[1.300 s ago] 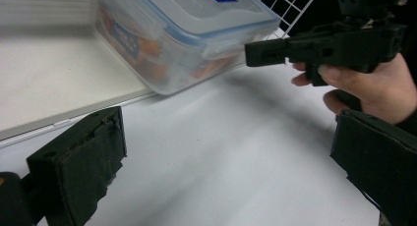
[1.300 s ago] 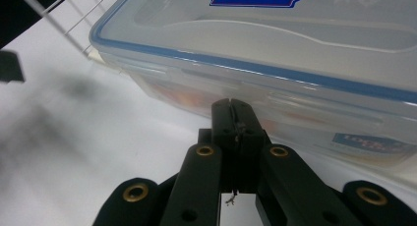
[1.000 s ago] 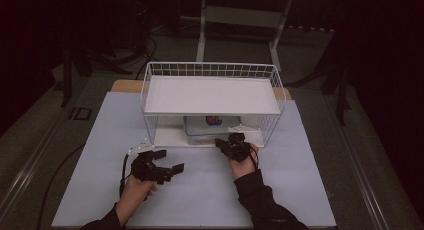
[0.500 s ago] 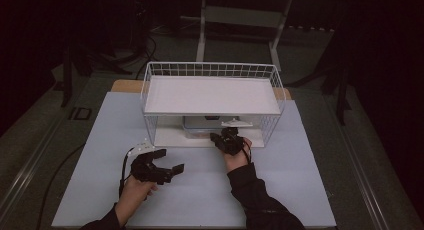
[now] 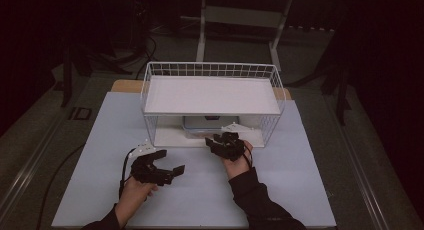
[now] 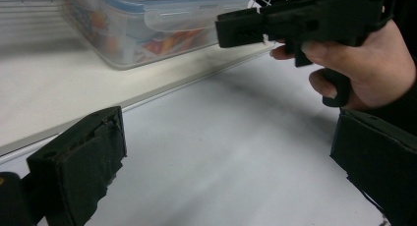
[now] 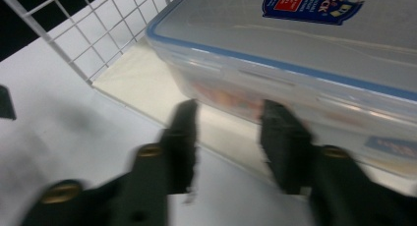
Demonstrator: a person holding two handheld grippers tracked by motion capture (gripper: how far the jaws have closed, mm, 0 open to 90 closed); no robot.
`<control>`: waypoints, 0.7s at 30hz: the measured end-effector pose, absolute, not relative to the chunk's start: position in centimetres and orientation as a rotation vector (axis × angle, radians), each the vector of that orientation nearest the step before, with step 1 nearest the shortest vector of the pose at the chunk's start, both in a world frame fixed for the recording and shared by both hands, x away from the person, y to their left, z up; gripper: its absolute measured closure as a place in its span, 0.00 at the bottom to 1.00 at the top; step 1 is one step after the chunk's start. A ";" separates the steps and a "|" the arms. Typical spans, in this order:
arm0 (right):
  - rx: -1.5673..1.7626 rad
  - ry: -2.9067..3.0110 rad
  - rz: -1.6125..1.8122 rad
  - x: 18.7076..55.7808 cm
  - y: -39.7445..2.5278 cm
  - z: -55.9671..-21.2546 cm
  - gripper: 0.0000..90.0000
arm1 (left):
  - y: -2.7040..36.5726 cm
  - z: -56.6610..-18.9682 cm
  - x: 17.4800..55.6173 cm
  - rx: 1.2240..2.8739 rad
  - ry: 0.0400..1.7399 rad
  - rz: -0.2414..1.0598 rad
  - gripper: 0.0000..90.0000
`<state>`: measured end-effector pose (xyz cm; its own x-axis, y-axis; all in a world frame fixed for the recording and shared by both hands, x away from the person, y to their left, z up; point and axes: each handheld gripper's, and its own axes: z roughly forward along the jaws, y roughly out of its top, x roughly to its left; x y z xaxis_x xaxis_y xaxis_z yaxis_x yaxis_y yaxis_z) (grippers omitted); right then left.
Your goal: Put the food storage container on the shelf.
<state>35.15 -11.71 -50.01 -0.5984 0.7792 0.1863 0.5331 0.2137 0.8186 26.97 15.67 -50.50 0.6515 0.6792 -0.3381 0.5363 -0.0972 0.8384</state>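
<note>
Right gripper (image 7: 226,137) sat at the clear lidded container (image 7: 314,54) on the wire rack's (image 5: 210,72) lower shelf, fingers spread, container ungripped. Left gripper (image 5: 160,167) hovered over the desk (image 5: 300,190), fingers spread.

Both tools are black and angular. The left tool (image 5: 172,170) carries a pale plate on top and trails a black cable. The right tool (image 5: 216,142) shows brass-coloured screws, and dark sleeves cover the forearms.

The storage box (image 7: 314,59) is clear glossy plastic with a smooth lid. The rack (image 5: 212,92) is white-coated wire, and the desk (image 5: 300,180) cover looks matt and smooth.
</note>
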 end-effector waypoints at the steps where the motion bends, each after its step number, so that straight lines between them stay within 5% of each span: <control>1: 1.233 2.223 1.332 34.9 -11.9 -50.0 0.49 | 15.7 -50.5 26.9 1.759 0.979 0.160 0.00; 8: 1.211 2.224 1.429 33.6 -14.0 -50.4 0.23 | 15.4 -50.5 26.9 1.765 0.968 0.151 0.00; 21: 1.214 2.235 1.449 30.4 -17.9 -50.2 0.20 | 15.4 -49.9 26.2 1.762 0.937 0.154 0.00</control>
